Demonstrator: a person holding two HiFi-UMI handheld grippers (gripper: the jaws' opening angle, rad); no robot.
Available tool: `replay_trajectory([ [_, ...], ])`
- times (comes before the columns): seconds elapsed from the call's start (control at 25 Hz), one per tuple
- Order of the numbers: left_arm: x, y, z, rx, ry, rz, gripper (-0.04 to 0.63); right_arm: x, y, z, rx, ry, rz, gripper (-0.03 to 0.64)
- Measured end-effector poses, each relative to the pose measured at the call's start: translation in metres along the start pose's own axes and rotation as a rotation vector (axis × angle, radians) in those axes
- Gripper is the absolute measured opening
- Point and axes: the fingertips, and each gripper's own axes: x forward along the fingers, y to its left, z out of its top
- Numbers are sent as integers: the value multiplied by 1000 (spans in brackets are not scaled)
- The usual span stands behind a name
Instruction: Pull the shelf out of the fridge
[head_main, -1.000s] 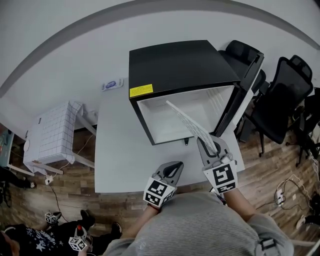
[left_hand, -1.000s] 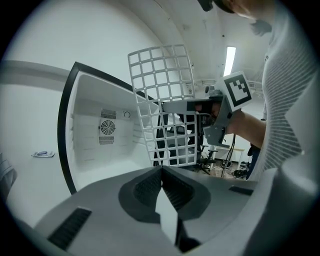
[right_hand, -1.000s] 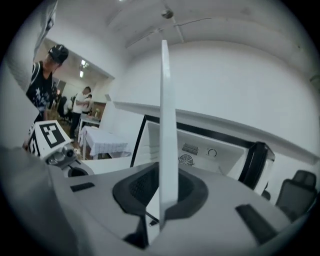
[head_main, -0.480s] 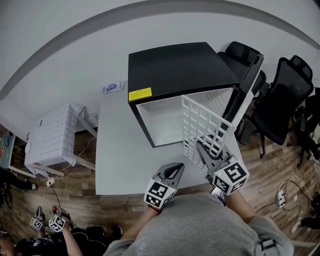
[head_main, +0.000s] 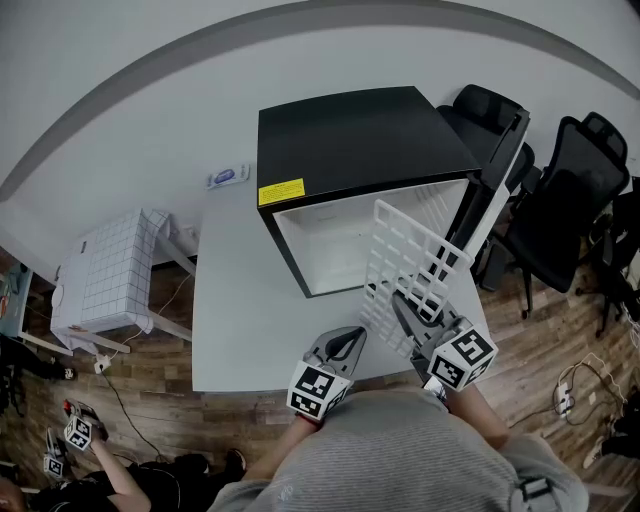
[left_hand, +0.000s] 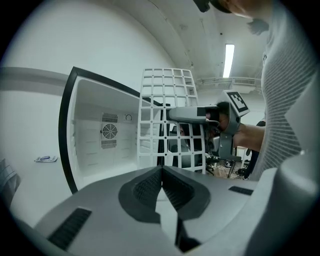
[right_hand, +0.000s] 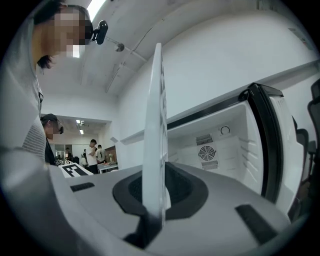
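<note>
1. Light grey rectangular table (head_main: 235, 300): carries item 2 at its far right part.

2. Black compact fridge with white lining (head_main: 355, 135): door swung open to the right, a yellow label on the top front edge, and a round fan grille on the back wall in both gripper views. The cavity (left_hand: 100, 135) faces the person.

3. White flat plastic grid shelf (head_main: 405, 262): rows of rectangular openings with small dark dots at the bar crossings (these show only in the left gripper view). It is held up on edge and slightly tilted in front of the fridge mouth, over the table's near right part. It reads as a broad lattice (left_hand: 167, 112) from the left gripper view and as a thin upright blade (right_hand: 154, 125) from the right gripper view.

4. Right gripper (head_main: 402, 303): grey, marker cube at the rear. Its jaws are pinched on the shelf's lower edge, with the panel rising from between the dark pads (right_hand: 150, 202).

5. Left gripper (head_main: 350, 338): grey, marker cube at the rear. It sits beside item 4, apart from the shelf, its jaws pressed together with nothing between them (left_hand: 161, 176)
</note>
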Motion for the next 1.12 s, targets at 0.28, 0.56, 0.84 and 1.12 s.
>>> replay_trajectory([
  [0.28, 1, 4, -5, -16, 8, 5, 11, -3, 3, -4, 7, -4, 20, 32],
  [0.56, 3, 3, -8, -17, 23, -5, 11, -4, 2, 0, 9, -17, 20, 32],
  [0.84, 3, 4, -3, -10, 7, -5, 11, -4, -2, 1, 11, -17, 15, 32],
  [1.12, 3, 4, -5, -16, 8, -3, 11, -3, 1, 0, 10, -9, 23, 32],
])
